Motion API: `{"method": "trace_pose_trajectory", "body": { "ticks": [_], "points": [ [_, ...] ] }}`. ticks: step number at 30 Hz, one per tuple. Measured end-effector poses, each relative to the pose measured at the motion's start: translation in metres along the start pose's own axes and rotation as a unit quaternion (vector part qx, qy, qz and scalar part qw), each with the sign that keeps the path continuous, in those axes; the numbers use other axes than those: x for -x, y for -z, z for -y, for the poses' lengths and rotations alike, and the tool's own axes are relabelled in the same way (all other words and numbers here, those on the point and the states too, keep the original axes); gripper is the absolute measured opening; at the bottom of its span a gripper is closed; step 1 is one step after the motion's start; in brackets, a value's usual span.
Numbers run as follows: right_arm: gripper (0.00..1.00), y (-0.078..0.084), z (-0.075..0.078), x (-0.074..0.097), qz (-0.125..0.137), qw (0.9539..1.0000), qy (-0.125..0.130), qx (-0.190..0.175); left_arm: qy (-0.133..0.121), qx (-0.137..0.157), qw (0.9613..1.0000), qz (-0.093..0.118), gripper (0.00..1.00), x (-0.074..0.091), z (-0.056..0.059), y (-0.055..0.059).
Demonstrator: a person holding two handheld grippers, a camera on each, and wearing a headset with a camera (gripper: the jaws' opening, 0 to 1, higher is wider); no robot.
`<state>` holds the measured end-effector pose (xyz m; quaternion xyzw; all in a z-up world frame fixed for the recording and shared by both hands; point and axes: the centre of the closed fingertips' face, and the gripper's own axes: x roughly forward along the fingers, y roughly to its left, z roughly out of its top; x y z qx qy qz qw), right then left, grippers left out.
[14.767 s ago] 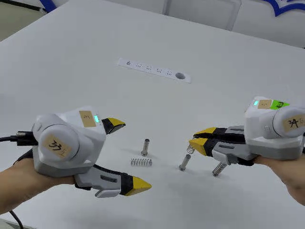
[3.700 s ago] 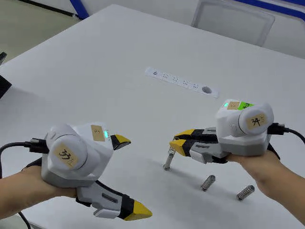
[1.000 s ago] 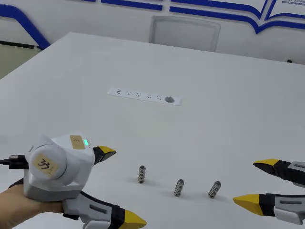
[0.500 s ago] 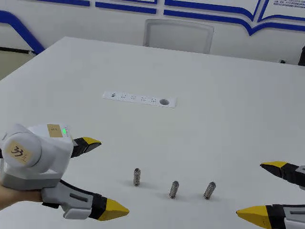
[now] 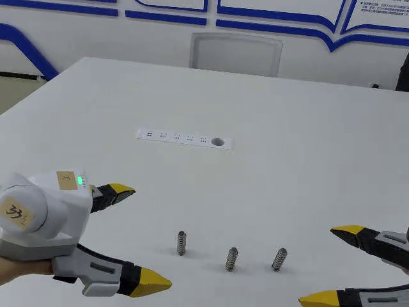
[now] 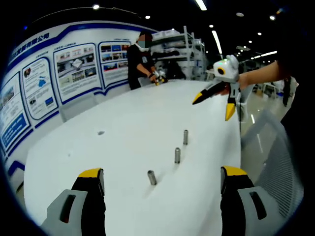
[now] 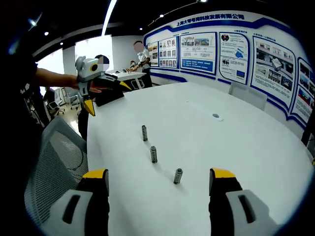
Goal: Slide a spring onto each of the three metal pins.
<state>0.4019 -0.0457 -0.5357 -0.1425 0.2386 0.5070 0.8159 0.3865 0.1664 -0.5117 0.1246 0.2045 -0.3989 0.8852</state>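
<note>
Three metal pins stand upright in a row on the white table, each with a spring around it: the left pin [image 5: 181,242], the middle pin [image 5: 231,258] and the right pin [image 5: 279,258]. The same row appears in the left gripper view [image 6: 177,155] and in the right gripper view [image 7: 153,154]. My left gripper [image 5: 133,235] [image 6: 162,179] is open at the lower left, well clear of the pins and empty. My right gripper [image 5: 332,263] [image 7: 155,182] is open at the lower right, also apart from them with nothing between its jaws.
A white power strip [image 5: 184,138] lies flat farther back on the table. An office chair [image 5: 235,54] stands behind the far edge. A grey mesh chair [image 7: 54,157] sits beside the table's near side. People stand far off in the room.
Both grippers have drawn back from the pins and stand open. The three springs that lay loose earlier now sit on the upright pins. Over the last second the head camera tilted slightly.
</note>
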Motion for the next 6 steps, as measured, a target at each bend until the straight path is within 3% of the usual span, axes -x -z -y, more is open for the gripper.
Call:
{"method": "trace_pose_trajectory", "body": {
  "ticks": [6],
  "points": [
    [0.86,-0.005,0.0012,-0.0015,0.003,1.0,-0.001,0.002,-0.004,0.012,0.9999,0.005,1.0,0.0036,-0.0066,-0.001]
  ]
}}
